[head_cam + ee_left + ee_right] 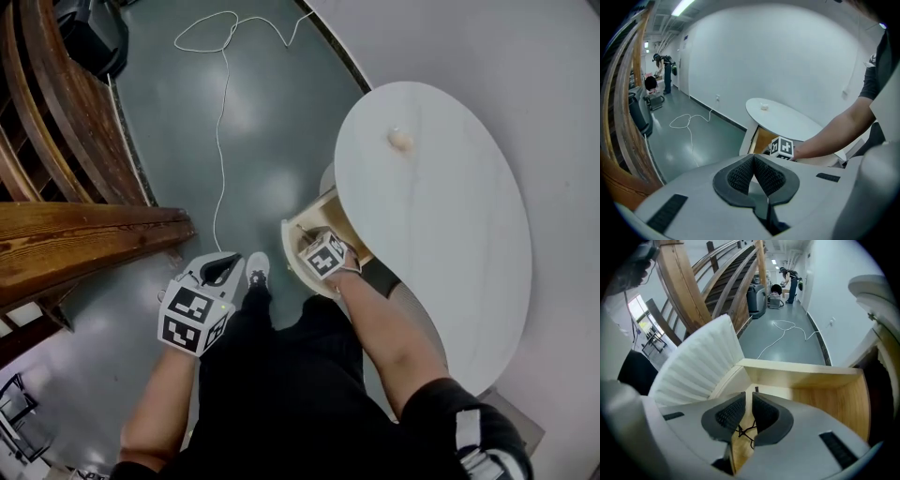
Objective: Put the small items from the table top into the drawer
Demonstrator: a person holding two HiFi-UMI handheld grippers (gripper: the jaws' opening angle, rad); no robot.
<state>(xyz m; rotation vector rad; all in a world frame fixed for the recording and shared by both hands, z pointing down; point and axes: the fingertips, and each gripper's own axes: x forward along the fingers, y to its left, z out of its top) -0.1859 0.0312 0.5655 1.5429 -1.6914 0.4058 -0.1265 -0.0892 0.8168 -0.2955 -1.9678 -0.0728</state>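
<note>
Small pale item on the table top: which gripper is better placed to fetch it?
Probably right: the right gripper is in the drawer under the table, while the left gripper hangs over the floor, farther off.

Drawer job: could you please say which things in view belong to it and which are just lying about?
Job: small pale item on the table top, open drawer, right gripper, black string between its jaws.
Lying about: white cable, wooden stair rail.
</note>
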